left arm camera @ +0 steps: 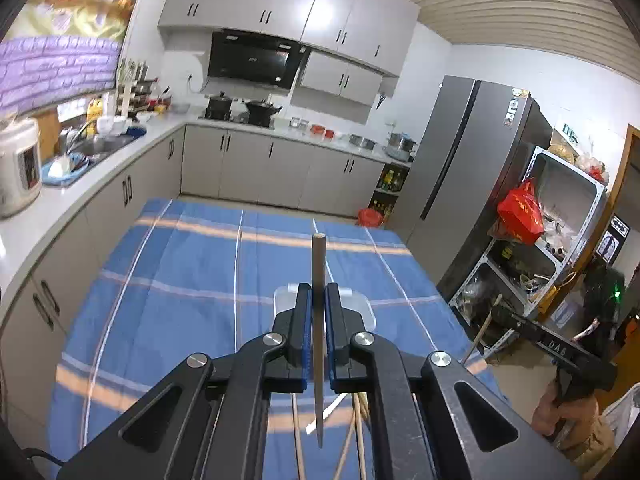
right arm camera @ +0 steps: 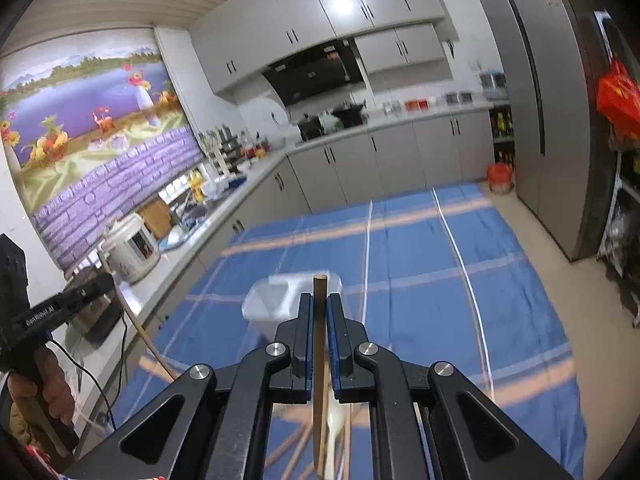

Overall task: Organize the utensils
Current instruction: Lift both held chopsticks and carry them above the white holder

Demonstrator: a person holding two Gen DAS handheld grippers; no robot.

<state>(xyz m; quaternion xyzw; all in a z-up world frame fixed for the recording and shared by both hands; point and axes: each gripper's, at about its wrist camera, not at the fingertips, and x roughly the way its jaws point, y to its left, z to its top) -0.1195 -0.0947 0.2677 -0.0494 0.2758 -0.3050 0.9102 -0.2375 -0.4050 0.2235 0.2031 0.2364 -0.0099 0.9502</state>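
Grippers, two in number, each clamp one chopstick. The left gripper [left arm camera: 319,292] has its jaws closed narrowly on a grey-brown chopstick [left arm camera: 318,320] that stands nearly upright between the blue pads, its blunt round end above the fingertips and its tapered tip below the jaw frame. The right gripper [right arm camera: 320,304] has its jaws likewise closed on a darker brown chopstick [right arm camera: 319,360], upright, round end just above the fingertips, lower end passing down behind the linkage. Count of held chopsticks: two, one per gripper. Below the left gripper, several pale loose chopsticks [left arm camera: 358,436] lie on the blue striped tablecloth [left arm camera: 180,280]; the exact count cannot be determined. Below the right gripper a cream-coloured spoon [right arm camera: 334,428] lies among more loose sticks. One translucent plastic container [left arm camera: 362,304] sits on the cloth directly ahead of the left gripper's fingertips; in the right wrist view it lies ahead and slightly left, blurred. Beyond the table: grey kitchen cabinets [left arm camera: 256,168] and a refrigerator [left arm camera: 472,168].
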